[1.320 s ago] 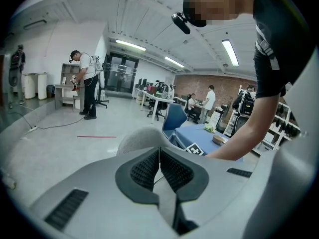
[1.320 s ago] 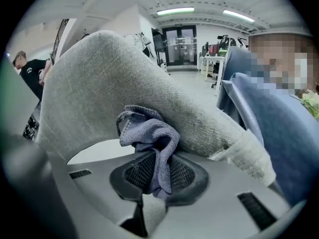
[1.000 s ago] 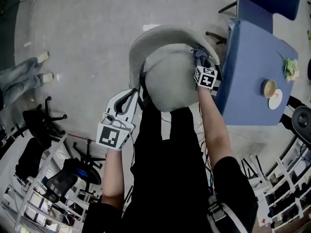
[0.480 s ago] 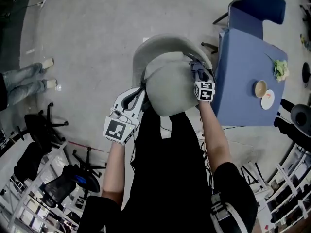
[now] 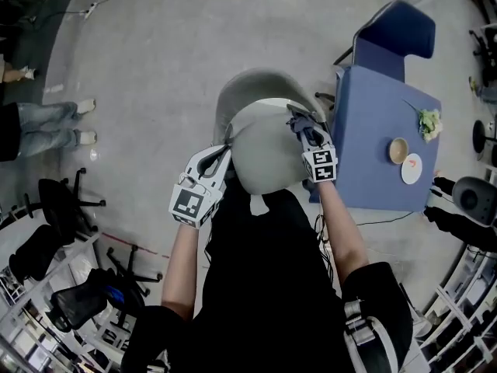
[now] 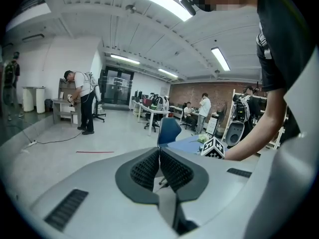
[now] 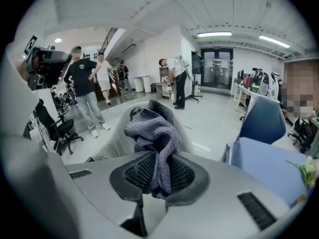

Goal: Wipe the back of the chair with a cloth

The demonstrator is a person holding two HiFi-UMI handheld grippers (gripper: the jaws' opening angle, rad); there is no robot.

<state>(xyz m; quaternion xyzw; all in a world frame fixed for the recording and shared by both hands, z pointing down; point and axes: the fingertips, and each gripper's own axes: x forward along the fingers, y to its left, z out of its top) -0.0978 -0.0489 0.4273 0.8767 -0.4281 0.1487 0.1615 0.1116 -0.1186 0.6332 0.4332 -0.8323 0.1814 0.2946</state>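
A pale grey shell chair stands right in front of me in the head view. On its right edge rests a grey-blue cloth, and my right gripper is shut on it. In the right gripper view the cloth bunches up out of the right gripper, with the chair's grey surface behind it. My left gripper sits at the chair's left edge. In the left gripper view the left gripper is shut with nothing between its pads.
A blue table stands close to the chair's right, bearing a bowl, a plate and a green bunch. A blue chair is behind it. Black office chairs and a standing person's legs are at the left.
The head view has shifted, so the chair sits lower in the frame. My right gripper has slid a little nearer to me along the chair's right edge with the cloth. The left gripper stays by the left edge.
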